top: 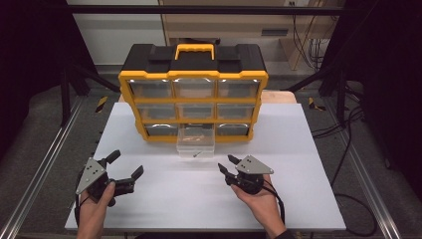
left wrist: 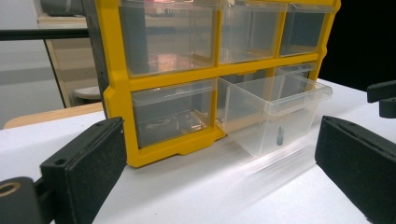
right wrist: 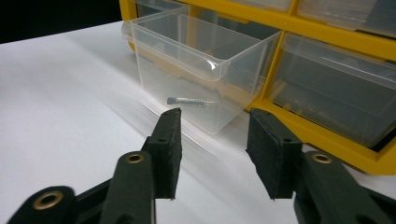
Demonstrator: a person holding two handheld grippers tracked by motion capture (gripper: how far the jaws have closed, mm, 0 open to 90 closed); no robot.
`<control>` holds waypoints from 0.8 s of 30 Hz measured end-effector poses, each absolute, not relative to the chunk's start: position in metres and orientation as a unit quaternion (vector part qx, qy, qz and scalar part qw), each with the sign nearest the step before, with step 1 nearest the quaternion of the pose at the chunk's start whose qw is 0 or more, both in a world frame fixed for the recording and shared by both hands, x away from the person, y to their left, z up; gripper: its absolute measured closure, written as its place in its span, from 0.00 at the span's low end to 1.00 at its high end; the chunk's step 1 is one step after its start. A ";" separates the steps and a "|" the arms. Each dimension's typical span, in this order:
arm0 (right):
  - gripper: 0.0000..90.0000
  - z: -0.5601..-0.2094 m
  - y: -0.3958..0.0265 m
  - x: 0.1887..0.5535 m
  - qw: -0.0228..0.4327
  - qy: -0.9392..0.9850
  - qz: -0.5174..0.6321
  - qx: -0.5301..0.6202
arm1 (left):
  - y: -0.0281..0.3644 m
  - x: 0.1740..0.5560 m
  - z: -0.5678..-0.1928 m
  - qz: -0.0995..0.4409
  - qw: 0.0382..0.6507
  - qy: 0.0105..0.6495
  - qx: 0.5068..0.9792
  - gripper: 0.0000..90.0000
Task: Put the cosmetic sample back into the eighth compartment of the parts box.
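Note:
A yellow and black drawer cabinet (top: 193, 94) stands at the back of the white table (top: 149, 199). Its bottom middle clear drawer (top: 196, 143) (left wrist: 273, 112) (right wrist: 201, 60) is pulled out, and a small dark screw (top: 197, 154) (left wrist: 279, 139) (right wrist: 190, 101) lies inside near the front wall. My left gripper (top: 125, 164) (left wrist: 219, 172) rests open at the front left, jaws wide and empty. My right gripper (top: 226, 163) (right wrist: 214, 149) sits in front of the drawer, jaws partly apart with nothing between them.
Other clear drawers of the cabinet (left wrist: 173, 37) are pushed in; some hold small parts. A metal frame rail (top: 40, 169) runs along the table's left side and cables (top: 348, 149) lie on the floor at the right.

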State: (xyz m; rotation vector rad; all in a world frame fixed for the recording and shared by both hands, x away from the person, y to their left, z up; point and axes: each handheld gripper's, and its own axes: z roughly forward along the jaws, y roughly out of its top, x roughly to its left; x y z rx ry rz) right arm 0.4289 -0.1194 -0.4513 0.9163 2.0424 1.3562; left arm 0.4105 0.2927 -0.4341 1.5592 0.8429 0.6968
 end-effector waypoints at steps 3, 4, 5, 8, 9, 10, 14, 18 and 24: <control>0.68 -0.453 -0.117 0.429 0.257 0.758 0.496 0.338 | 0.293 0.410 -0.434 0.296 0.582 0.360 0.666 0.02; 0.70 -0.453 -0.116 0.429 0.258 0.759 0.495 0.337 | 0.293 0.411 -0.434 0.296 0.582 0.360 0.666 0.02; 0.73 -0.454 -0.115 0.429 0.258 0.761 0.493 0.334 | 0.294 0.411 -0.434 0.295 0.583 0.361 0.665 0.02; 0.81 -0.456 -0.111 0.429 0.255 0.764 0.492 0.330 | 0.294 0.411 -0.434 0.294 0.584 0.362 0.665 0.02; 0.83 -0.457 -0.109 0.430 0.255 0.766 0.491 0.327 | 0.294 0.411 -0.434 0.293 0.584 0.362 0.665 0.02; 0.86 -0.458 -0.108 0.430 0.254 0.768 0.489 0.326 | 0.294 0.411 -0.434 0.294 0.584 0.361 0.665 0.02; 0.98 -0.458 -0.105 0.430 0.259 0.766 0.491 0.324 | 0.294 0.411 -0.434 0.292 0.585 0.361 0.665 0.02; 1.00 -0.457 -0.103 0.431 0.259 0.762 0.495 0.328 | 0.294 0.411 -0.434 0.292 0.585 0.362 0.664 0.02; 1.00 -0.459 -0.099 0.433 0.253 0.763 0.496 0.329 | 0.294 0.411 -0.434 0.293 0.585 0.360 0.665 0.02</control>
